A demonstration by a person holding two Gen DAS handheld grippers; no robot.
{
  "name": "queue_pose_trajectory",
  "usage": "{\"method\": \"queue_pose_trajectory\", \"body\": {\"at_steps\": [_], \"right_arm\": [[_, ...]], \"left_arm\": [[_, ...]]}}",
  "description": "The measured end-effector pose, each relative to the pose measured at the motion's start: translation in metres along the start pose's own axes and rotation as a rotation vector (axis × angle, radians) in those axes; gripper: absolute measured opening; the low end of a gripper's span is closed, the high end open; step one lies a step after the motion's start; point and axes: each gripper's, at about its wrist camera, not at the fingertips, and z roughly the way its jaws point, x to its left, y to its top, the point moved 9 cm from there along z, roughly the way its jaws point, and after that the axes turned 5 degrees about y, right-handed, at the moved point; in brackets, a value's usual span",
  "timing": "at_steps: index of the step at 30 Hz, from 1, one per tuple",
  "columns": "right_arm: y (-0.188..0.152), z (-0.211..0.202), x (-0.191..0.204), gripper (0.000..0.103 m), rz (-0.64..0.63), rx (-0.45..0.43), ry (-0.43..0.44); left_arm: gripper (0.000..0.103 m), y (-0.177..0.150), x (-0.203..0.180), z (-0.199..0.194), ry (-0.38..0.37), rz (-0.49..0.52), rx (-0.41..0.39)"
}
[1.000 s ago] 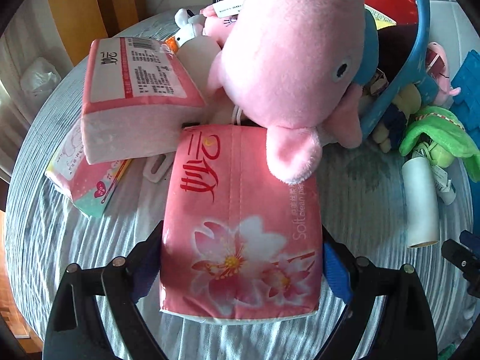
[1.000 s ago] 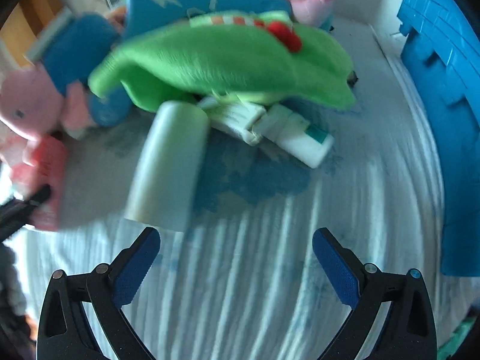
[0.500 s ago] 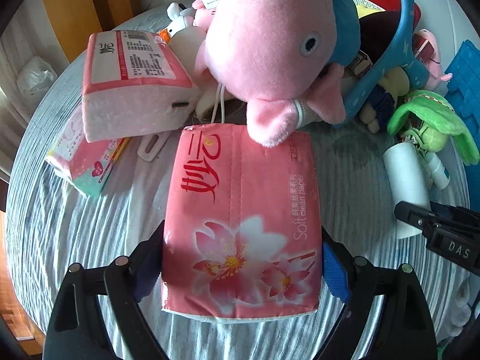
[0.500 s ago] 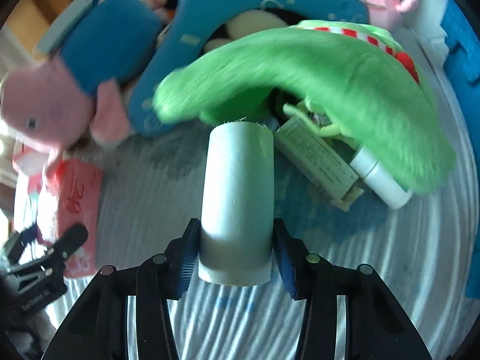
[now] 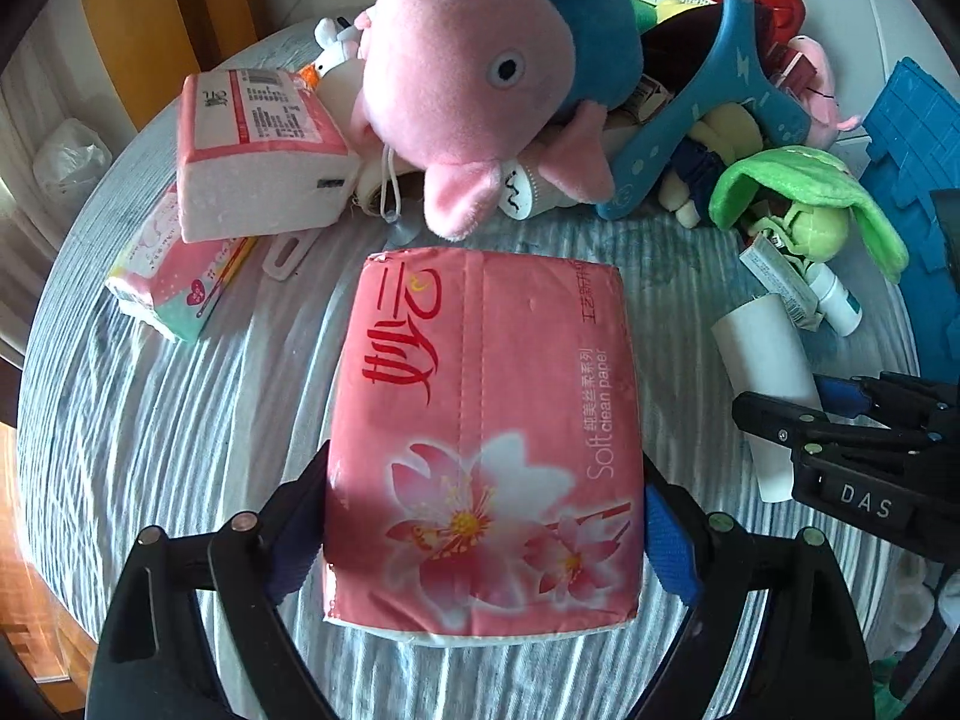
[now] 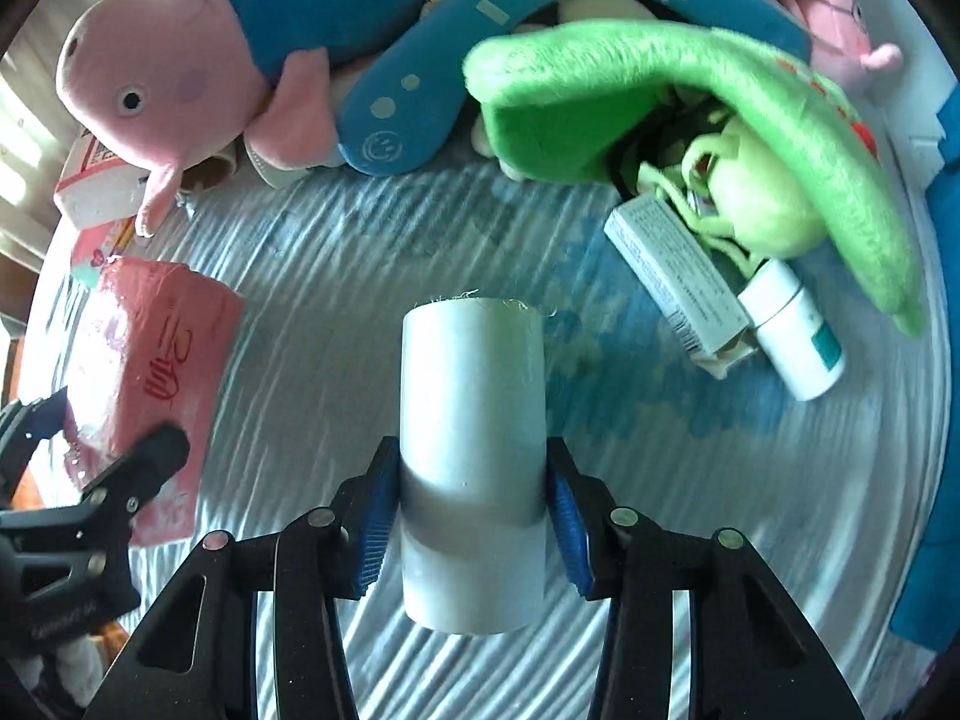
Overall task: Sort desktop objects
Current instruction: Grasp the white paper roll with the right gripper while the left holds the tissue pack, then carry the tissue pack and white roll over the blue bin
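Note:
My left gripper (image 5: 483,534) is shut on a pink tissue pack (image 5: 486,420) with flower print, held over the striped tablecloth (image 5: 180,408). The pack also shows at the left of the right wrist view (image 6: 150,384). My right gripper (image 6: 474,516) is shut on a white roll (image 6: 474,456), pads pressed on both its sides; the roll and that gripper show at the right of the left wrist view (image 5: 765,372). A pink pig plush (image 5: 474,90) lies just beyond the tissue pack.
A second tissue pack (image 5: 258,156) and a small pink packet (image 5: 174,276) lie at the back left. A green plush (image 6: 690,120), a white box (image 6: 672,276) and a small white bottle (image 6: 792,342) lie at the right. A blue basket handle (image 6: 456,60) arches behind.
My right gripper moved in over the white roll and closed on it. My left gripper pulled the pink tissue pack back from under the pig plush.

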Motion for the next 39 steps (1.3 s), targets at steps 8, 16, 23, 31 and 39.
{"method": "queue_pose_trajectory", "body": {"at_steps": [8, 16, 23, 31, 39], "right_arm": [[-0.001, -0.085, -0.002, 0.046, -0.044, -0.196, 0.038], [0.011, -0.205, -0.028, 0.046, -0.022, -0.457, -0.009], [-0.006, -0.322, -0.092, 0.046, 0.027, -0.704, -0.117], [-0.045, -0.424, -0.184, 0.046, 0.118, -0.88, -0.252], [-0.064, -0.477, -0.304, 0.046, 0.234, -0.844, -0.36]], "left_arm": [[0.089, 0.012, -0.021, -0.077, -0.002, 0.031, -0.146], [0.089, 0.042, -0.112, -0.153, -0.051, 0.113, -0.346], [0.089, 0.06, -0.204, -0.217, -0.105, 0.212, -0.504], [0.089, 0.074, -0.311, -0.287, -0.18, 0.322, -0.651], [0.089, 0.095, -0.435, -0.345, -0.281, 0.397, -0.696]]}}
